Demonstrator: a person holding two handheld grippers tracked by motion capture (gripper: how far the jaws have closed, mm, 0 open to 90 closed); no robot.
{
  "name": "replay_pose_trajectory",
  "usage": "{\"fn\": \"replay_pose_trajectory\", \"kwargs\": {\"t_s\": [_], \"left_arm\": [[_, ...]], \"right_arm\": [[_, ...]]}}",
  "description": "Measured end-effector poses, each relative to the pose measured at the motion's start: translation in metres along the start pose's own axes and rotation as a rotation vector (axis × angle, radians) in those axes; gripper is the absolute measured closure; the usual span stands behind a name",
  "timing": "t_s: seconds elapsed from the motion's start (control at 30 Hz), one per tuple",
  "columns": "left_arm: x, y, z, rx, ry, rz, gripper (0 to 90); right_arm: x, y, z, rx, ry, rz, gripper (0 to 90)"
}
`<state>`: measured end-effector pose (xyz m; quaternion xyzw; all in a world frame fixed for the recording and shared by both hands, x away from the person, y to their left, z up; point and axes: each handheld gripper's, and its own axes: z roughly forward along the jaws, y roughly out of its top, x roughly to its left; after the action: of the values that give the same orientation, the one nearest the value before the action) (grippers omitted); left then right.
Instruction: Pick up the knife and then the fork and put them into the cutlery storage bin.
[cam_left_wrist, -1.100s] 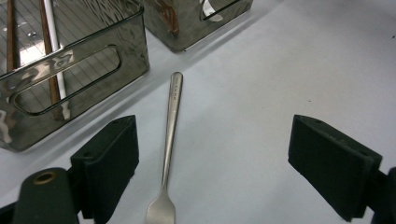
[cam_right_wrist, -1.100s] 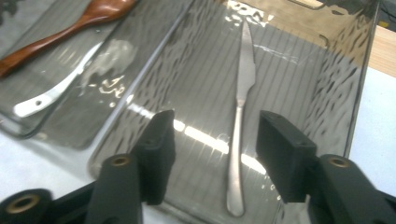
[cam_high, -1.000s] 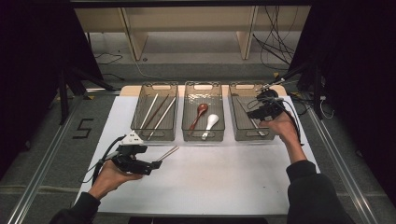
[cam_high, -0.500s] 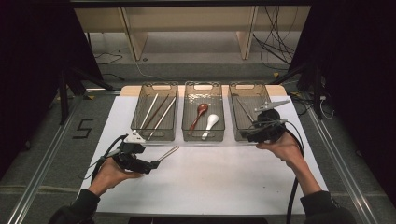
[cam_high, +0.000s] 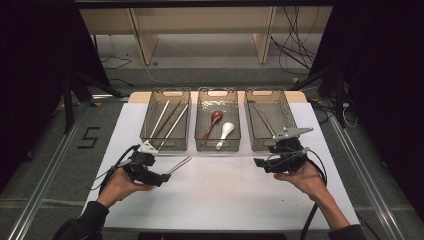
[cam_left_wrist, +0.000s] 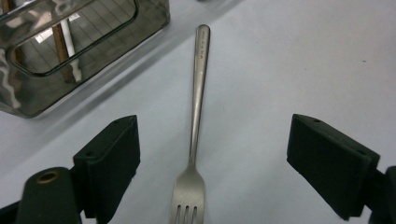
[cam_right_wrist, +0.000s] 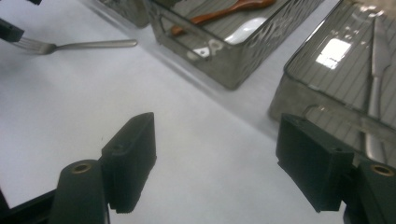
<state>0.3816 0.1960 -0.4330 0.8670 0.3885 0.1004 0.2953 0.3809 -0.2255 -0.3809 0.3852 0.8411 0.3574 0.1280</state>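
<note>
At lower left of the high view, the left claw stands wide open around the fork flat on the tabletop, needing only closure, while the right claw, just opened, holds nothing.

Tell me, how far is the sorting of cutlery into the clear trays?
Done: pale chopsticks, a brown spoon, a white spoon and a steel knife lie in clear trays. In hand: the silver metal fork lies between the jaws of the open left gripper, ungripped. The right gripper, whose jaws have just been opening, is empty. Left: grip and tray the fork.
</note>
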Motion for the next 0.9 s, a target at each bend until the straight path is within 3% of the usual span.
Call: {"fn": "replay_pose_trajectory", "kwargs": {"t_s": [0.3, 0.6, 0.9], "left_arm": [[0.0, 0.003, 0.004, 0.029, 0.012, 0.021, 17.8], [0.006, 0.004, 0.011, 0.063, 0.02, 0.003, 20.4], [0.006, 0.007, 0.018, 0.113, 0.01, 0.042, 28.5]], "right_arm": [[0.015, -0.02, 0.001, 0.018, 0.036, -0.012, 27.5], [0.028, -0.029, 0.0, 0.027, 0.052, -0.031, 26.9], [0.033, -0.034, 0.003, 0.045, 0.067, -0.039, 26.8]]}}
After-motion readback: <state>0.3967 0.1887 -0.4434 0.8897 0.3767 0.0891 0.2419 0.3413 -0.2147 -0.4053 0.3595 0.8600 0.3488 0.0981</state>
